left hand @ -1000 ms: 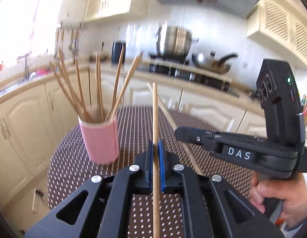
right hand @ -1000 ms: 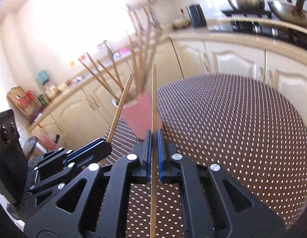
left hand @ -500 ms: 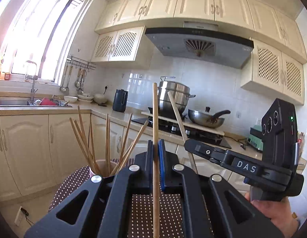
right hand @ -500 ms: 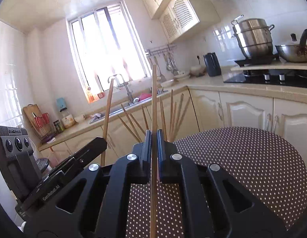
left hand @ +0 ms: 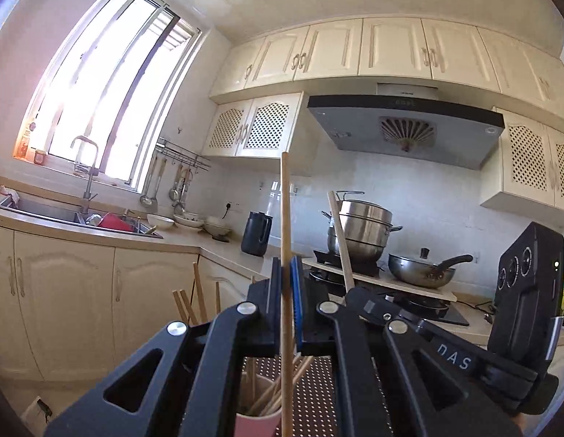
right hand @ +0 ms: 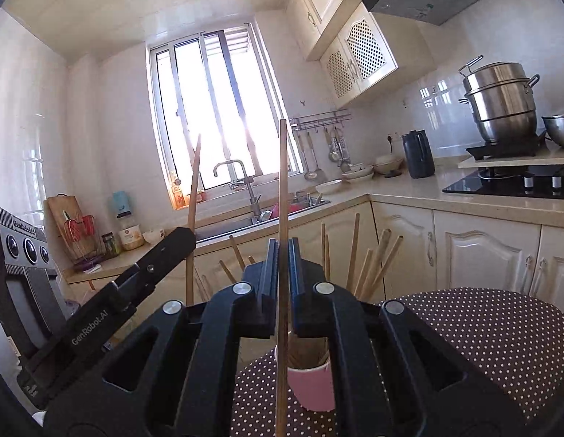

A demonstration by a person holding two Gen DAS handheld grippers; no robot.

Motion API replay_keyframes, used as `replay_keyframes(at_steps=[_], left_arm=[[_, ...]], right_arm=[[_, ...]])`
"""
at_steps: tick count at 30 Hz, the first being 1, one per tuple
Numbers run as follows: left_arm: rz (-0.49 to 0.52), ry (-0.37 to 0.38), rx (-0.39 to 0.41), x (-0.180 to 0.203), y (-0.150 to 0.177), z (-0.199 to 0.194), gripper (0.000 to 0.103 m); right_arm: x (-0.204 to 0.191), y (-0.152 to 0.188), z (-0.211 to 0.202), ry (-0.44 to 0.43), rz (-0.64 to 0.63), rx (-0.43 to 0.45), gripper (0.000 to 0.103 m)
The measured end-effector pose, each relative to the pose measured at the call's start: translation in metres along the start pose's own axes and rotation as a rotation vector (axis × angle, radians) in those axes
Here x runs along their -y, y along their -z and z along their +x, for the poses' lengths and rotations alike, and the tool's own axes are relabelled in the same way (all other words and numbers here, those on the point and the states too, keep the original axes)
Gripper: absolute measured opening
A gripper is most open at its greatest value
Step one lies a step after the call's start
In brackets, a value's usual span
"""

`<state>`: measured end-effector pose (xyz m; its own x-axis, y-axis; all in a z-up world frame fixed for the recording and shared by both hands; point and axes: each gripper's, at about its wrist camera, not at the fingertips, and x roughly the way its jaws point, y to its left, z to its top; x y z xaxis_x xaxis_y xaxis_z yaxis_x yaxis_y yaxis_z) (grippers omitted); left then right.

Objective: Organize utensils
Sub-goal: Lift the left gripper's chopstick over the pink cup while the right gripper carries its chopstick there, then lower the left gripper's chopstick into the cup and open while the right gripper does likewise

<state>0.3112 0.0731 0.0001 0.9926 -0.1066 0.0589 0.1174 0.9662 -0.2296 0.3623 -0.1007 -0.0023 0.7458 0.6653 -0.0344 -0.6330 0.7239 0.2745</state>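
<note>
My left gripper [left hand: 287, 273] is shut on an upright wooden chopstick [left hand: 286, 215], which rises well above the jaws. Below it a pink cup [left hand: 258, 424] holds several chopsticks [left hand: 198, 296] on the dotted brown table [left hand: 314, 382]. To its right my right gripper [left hand: 358, 300] grips a second chopstick [left hand: 340, 236]. In the right wrist view my right gripper [right hand: 282, 255] is shut on its upright chopstick [right hand: 282, 182], above the pink cup [right hand: 313, 388] with several chopsticks [right hand: 373, 266]. The left gripper [right hand: 183, 236] stands at left with its chopstick [right hand: 194, 182].
A kitchen counter [right hand: 464, 200] runs behind the table with a sink and tap [left hand: 87, 182], a dark kettle [left hand: 256, 233], a steel pot [left hand: 362, 229] and a pan [left hand: 422, 269] on the hob. Cabinet doors [right hand: 482, 251] stand below the counter. The dotted table [right hand: 482, 327] extends right.
Both grippers rose and tilted up toward level, each still gripping its chopstick. The pink cup dropped from mid-frame to the bottom of both views, now partly hidden behind the jaws.
</note>
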Motion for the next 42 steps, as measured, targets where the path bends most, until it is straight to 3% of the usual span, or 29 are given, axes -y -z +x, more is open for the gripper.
replay_keyframes(at_steps=[10, 17, 31, 42], left_arm=[[-0.009, -0.100, 0.090, -0.022, 0.015, 0.047, 0.006], [-0.036, -0.132, 0.060, -0.032, 0.032, 0.079, 0.006], [-0.004, -0.132, 0.000, -0.030, 0.051, 0.082, 0.006], [0.043, -0.135, -0.077, -0.027, 0.062, 0.050, 0.006]], right_arm=[[0.004, 0.008, 0.045, 0.001, -0.037, 0.135, 0.006], [0.013, 0.018, 0.062, -0.009, -0.037, 0.165, 0.006], [0.017, 0.033, 0.062, -0.010, -0.048, 0.115, 0.006], [0.009, 0.045, 0.034, 0.024, -0.082, 0.038, 0.006]])
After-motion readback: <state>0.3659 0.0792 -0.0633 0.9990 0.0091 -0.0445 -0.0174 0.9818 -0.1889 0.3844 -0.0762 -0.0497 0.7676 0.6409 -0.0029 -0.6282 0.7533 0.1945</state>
